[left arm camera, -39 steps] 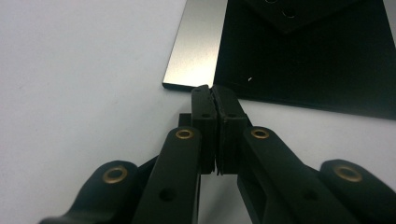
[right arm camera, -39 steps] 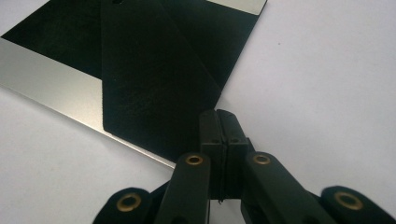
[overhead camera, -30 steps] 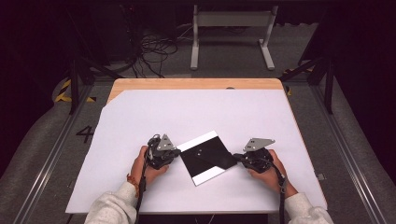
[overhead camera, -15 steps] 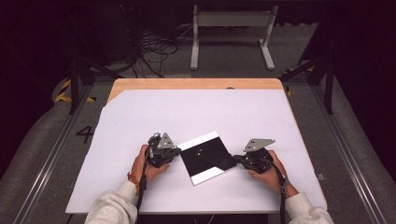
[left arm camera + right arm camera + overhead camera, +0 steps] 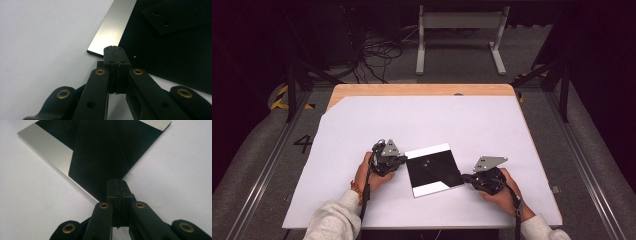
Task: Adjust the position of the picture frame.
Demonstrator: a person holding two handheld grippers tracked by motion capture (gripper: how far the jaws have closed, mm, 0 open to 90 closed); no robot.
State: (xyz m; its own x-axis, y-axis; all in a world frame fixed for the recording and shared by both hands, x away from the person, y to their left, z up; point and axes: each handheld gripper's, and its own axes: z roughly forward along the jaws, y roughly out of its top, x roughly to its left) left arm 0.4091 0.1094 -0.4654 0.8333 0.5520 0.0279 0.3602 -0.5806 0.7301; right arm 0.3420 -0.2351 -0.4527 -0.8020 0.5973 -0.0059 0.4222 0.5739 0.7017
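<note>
Two closed claws, left claw point(image 5: 401, 161) and right claw point(image 5: 466, 177), press the opposite edges of a mirror-like square plate point(image 5: 433, 170) on the white surface point(image 5: 472, 120), gripping nothing.

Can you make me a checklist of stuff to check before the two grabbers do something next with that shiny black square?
1. Flat, glossy black square plate with pale edges lies flat on the white table cover: ok.
2. Left gripper jaws closed together: ok.
3. Right gripper jaws closed together: ok.
4. Left gripper tip at the plate's corner: ok; actually pressing on it: cannot tell.
5. Right gripper tip at the opposite corner: ok; touching it: cannot tell.
6. Plate well inside the table's edges: ok.
</note>
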